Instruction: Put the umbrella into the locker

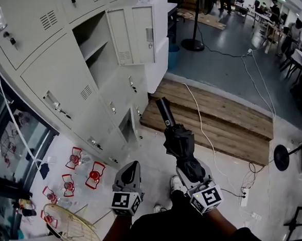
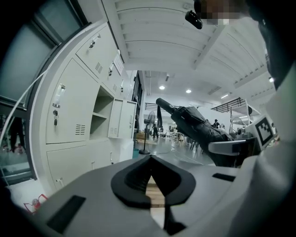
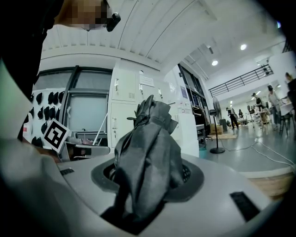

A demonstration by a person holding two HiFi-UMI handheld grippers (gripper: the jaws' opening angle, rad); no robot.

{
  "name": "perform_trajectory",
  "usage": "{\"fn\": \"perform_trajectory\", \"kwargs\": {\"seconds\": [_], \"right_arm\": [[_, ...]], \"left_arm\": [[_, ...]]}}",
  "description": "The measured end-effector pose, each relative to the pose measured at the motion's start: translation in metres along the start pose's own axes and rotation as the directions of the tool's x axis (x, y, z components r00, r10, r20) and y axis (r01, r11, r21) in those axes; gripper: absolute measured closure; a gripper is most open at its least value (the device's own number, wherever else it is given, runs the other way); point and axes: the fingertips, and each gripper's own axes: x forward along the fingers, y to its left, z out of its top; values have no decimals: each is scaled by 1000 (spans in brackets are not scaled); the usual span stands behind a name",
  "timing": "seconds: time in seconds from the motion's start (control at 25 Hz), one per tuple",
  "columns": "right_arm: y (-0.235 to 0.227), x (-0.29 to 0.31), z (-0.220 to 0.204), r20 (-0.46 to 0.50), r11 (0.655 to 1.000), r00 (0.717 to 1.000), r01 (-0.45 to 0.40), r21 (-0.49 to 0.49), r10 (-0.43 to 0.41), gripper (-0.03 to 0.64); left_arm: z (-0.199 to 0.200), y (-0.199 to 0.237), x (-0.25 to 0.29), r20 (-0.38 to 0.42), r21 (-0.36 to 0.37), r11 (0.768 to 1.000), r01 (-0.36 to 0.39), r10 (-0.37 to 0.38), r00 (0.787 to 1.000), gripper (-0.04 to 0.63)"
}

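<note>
Approach step: right hand-held gripper (image 1: 187,167) clamping folded umbrella (image 1: 177,139) near open locker (image 1: 90,36); left hand-held gripper (image 1: 132,167) hanging empty, jaws together; next move calling for aiming umbrella tip-first inside

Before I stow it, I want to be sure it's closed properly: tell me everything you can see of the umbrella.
The umbrella is a compact folding one, all black, its fabric canopy collapsed and loosely bunched. A smooth dark cylindrical end, seemingly the handle, points away from the person. The right tool clamps the bunched fabric end and holds it nearly level in the air beside the lockers. Nothing else touches it.
</note>
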Motion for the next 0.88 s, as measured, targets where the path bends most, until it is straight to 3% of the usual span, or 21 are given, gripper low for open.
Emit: {"fn": "perform_trajectory", "kwargs": {"seconds": [0.88], "right_arm": [[-86, 157, 29, 8, 977, 977, -213, -23, 213, 402]], "left_arm": [[41, 56, 143, 5, 9, 993, -121, 121, 993, 597]]}}
